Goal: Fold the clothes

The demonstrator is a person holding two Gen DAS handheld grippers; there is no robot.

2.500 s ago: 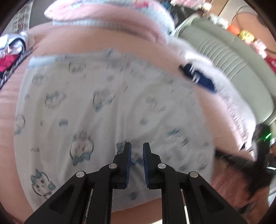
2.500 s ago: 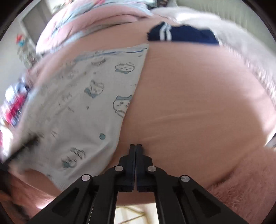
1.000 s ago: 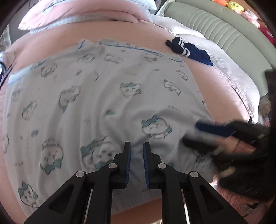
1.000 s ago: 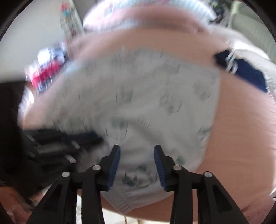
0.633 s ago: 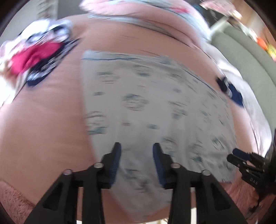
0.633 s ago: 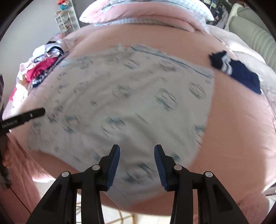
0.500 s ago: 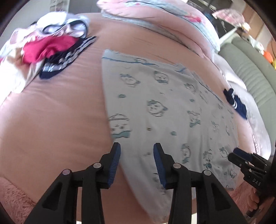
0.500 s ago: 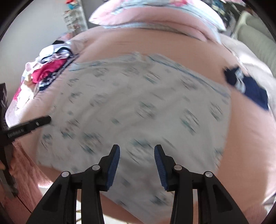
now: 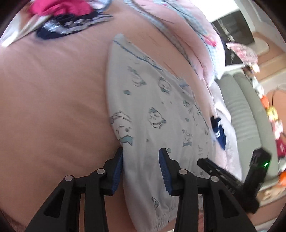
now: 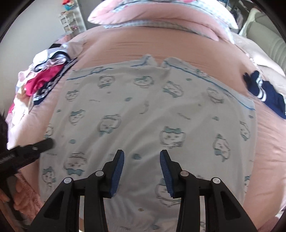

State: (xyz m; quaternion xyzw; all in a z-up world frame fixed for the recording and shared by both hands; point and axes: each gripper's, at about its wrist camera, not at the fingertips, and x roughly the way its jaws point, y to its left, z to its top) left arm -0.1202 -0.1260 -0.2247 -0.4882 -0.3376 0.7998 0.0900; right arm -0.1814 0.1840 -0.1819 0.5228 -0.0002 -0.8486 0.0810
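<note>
Pink bed [image 10: 160, 46] carries a printed shirt [image 10: 152, 116]; each hand-held gripper, left [image 9: 141, 171] and right [image 10: 142, 171], gapes empty above it.

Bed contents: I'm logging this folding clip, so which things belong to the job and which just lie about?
In the job:
printed garment
left gripper, open
right gripper, open

Lying about:
navy striped garment
clothes heap
pillow
pink sheet

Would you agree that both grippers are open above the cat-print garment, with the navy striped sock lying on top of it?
Not quite: the navy striped sock lies on the pink bedsheet beside the cat-print garment, as the right wrist view shows. The left gripper and right gripper are open.
</note>
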